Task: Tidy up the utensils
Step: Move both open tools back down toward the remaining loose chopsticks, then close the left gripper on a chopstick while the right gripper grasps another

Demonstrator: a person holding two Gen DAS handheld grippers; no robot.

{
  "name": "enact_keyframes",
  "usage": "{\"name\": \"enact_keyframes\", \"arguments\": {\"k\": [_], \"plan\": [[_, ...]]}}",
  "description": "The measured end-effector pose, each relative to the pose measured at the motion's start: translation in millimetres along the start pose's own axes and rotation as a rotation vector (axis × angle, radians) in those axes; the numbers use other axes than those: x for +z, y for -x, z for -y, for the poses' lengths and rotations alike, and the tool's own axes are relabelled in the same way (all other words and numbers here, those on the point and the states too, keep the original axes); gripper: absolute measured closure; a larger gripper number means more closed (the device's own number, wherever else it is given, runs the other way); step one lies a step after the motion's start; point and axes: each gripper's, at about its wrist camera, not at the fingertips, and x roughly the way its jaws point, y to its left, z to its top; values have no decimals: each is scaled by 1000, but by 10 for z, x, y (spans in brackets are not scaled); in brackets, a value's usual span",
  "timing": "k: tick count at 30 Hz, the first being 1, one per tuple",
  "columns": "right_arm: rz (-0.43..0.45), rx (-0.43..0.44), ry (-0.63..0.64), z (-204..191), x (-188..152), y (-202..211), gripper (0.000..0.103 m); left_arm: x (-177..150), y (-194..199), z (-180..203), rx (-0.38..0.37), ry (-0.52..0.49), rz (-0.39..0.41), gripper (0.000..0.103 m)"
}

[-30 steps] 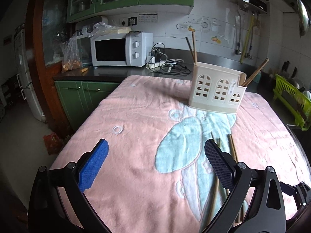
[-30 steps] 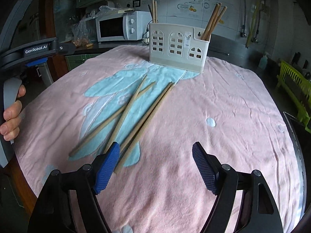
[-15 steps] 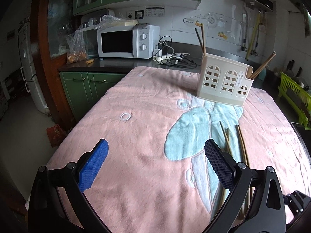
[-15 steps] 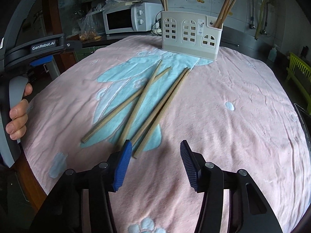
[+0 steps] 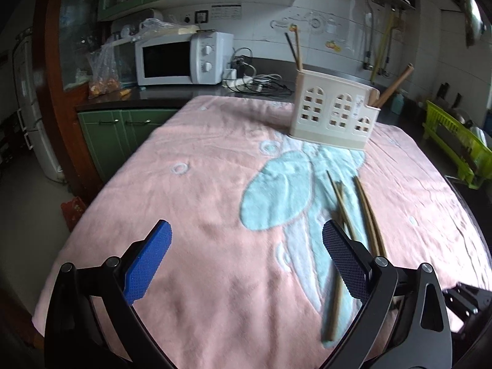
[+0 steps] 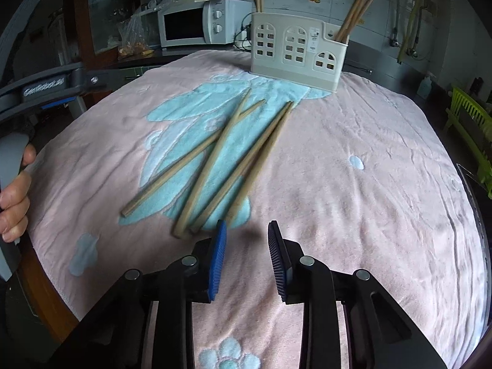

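Four loose wooden chopsticks [image 6: 215, 166] lie on the pink towel [image 6: 353, 184] at the centre of the right wrist view, fanned over its pale blue pattern; two of them cross near their far ends, the other two lie side by side. Their near ends sit just beyond the right gripper [image 6: 246, 240], low in the frame. Its jaws have just been closing and now stand narrowly apart with only towel between them; the leftmost pad is just beside the nearest stick end, and whether it touches cannot be told.

The cream utensil holder [image 6: 295, 49], with arched window cut-outs, stands upright at the top centre, on the towel's far edge. A few chopsticks lean out of its right compartment and a couple rise from its left end.

Behind it, upper left, a white microwave [image 6: 196, 24] sits on a dark counter. A green dish rack [image 6: 470, 129] is at the right edge.

In the left wrist view the left gripper [image 5: 246, 252] hangs above the towel, jaws wide apart and empty, the sticks beside its right finger. A hand [image 6: 15, 196] grips its handle at the left edge of the right view.
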Motion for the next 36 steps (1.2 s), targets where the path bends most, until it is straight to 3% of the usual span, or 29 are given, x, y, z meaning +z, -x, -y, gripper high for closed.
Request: {"name": "enact_keyframes", "arguments": {"k": [3, 7, 15, 25, 36], "plan": [[-11, -13, -24, 80, -7, -25, 77, -69, -1, 60, -38, -13, -20, 7], [4, 15, -48, 114, 7, 28, 77, -184, -27, 190, -98, -39, -62, 17], [-16, 85, -45, -28, 14, -12, 78, -298, -46, 231, -95, -44, -91, 21], [-37, 34, -43, -71, 73, -100, 84, -291, -19, 222, -108, -51, -85, 22], [-47, 28, -81, 88, 123, -161, 93, -346, -40, 357, -178, -70, -120, 42]]}}
